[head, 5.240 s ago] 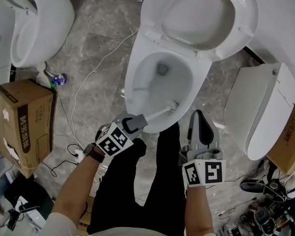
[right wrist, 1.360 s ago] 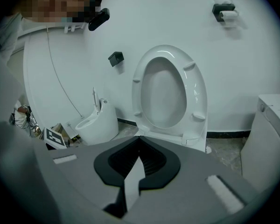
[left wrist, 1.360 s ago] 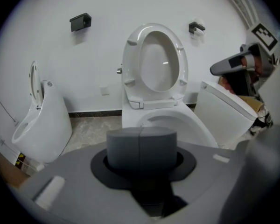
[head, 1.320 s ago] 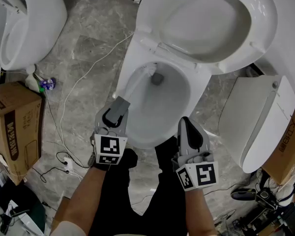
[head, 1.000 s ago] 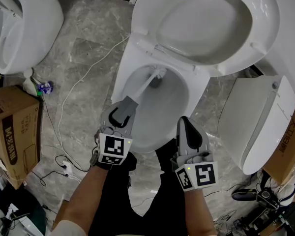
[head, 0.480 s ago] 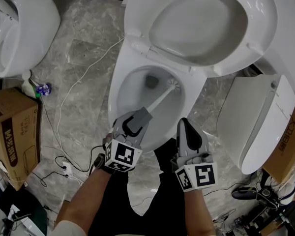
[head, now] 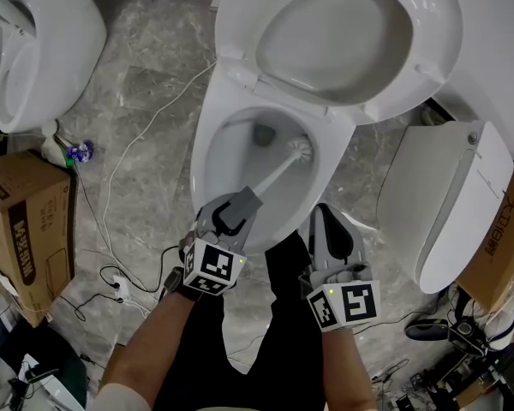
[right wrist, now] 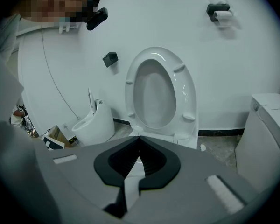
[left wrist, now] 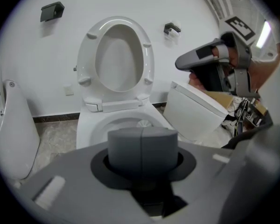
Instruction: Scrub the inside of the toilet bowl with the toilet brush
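The white toilet bowl (head: 207, 157) stands open with its seat and lid (head: 343, 37) lifted back. My left gripper (head: 238, 205) hovers over the bowl's front rim, shut on the grey handle (left wrist: 142, 146) of the toilet brush. The white shaft runs up and to the right. The brush head (head: 301, 151) rests against the bowl's inner right wall, beside the drain (head: 263, 134). My right gripper (head: 327, 219) is shut with nothing in it, just outside the front right of the bowl. In the right gripper view its jaws meet at the tips (right wrist: 139, 139).
A second white fixture (head: 34, 50) stands at the upper left. A cardboard box (head: 26, 229), a small bottle (head: 64, 152) and white cable (head: 128, 161) lie on the marble floor to the left. Close on the right is another white toilet unit (head: 445, 195). The person's black-trousered legs (head: 265, 332) stand before the bowl.
Over the last second the brush head swept from the bowl's back left across to its right wall. My left gripper shifted slightly right and nearer. The right gripper has stayed put.
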Available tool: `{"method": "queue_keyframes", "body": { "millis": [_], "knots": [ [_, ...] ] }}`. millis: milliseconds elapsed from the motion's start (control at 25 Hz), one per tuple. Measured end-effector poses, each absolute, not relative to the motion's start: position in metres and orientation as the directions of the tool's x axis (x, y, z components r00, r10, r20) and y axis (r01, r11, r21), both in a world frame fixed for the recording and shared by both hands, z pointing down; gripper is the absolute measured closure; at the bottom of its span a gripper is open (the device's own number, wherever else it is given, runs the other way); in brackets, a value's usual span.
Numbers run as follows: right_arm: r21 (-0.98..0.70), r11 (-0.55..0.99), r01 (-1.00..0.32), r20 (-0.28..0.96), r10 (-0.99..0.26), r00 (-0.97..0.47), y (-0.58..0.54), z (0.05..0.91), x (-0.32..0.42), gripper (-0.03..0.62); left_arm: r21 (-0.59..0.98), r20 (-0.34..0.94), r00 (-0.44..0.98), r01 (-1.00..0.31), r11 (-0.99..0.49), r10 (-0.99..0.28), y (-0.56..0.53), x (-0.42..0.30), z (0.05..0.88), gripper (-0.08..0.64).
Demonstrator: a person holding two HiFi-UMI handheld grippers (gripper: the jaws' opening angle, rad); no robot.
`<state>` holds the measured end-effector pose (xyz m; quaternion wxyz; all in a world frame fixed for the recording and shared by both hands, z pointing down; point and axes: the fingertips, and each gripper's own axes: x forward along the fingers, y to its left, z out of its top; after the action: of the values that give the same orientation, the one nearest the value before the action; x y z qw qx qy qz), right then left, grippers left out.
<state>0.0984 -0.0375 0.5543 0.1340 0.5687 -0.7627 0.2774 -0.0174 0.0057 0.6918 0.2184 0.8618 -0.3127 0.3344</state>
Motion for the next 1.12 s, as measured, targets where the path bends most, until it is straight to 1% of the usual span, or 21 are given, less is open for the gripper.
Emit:
{"method": "queue_keyframes", "body": {
  "millis": [240,400,640,840,1120],
  "knots": [
    [-0.283,0.185,-0.941,0.518,-0.796,-0.312,-0.029,0.533,0.099,0.58,0.126,0.79,0.485,-0.728,-0.674,-0.376,0.015,-0.05,0.675,0.407],
    [-0.295,0.196,-0.935,0.516,-0.792,-0.328,-0.026,0.527,0.088,0.58,0.116,0.831,0.446,-0.723,-0.681,-0.332,0.035,-0.068,0.674,0.407],
    [-0.291,0.235,-0.928,0.508,-0.784,-0.357,-0.027,0.536,0.075,0.58,0.124,0.855,0.43,-0.71,-0.693,-0.289,0.043,-0.07,0.699,0.407],
    [-0.3,0.231,-0.926,0.513,-0.779,-0.36,-0.026,0.555,0.075,0.58,0.136,0.877,0.418,-0.692,-0.709,-0.239,0.048,-0.064,0.726,0.407],
    [-0.305,0.227,-0.925,0.506,-0.784,-0.359,-0.032,0.574,0.078,0.58,0.158,0.844,0.481,-0.647,-0.746,-0.239,0.031,-0.045,0.74,0.407]
  ]
}}
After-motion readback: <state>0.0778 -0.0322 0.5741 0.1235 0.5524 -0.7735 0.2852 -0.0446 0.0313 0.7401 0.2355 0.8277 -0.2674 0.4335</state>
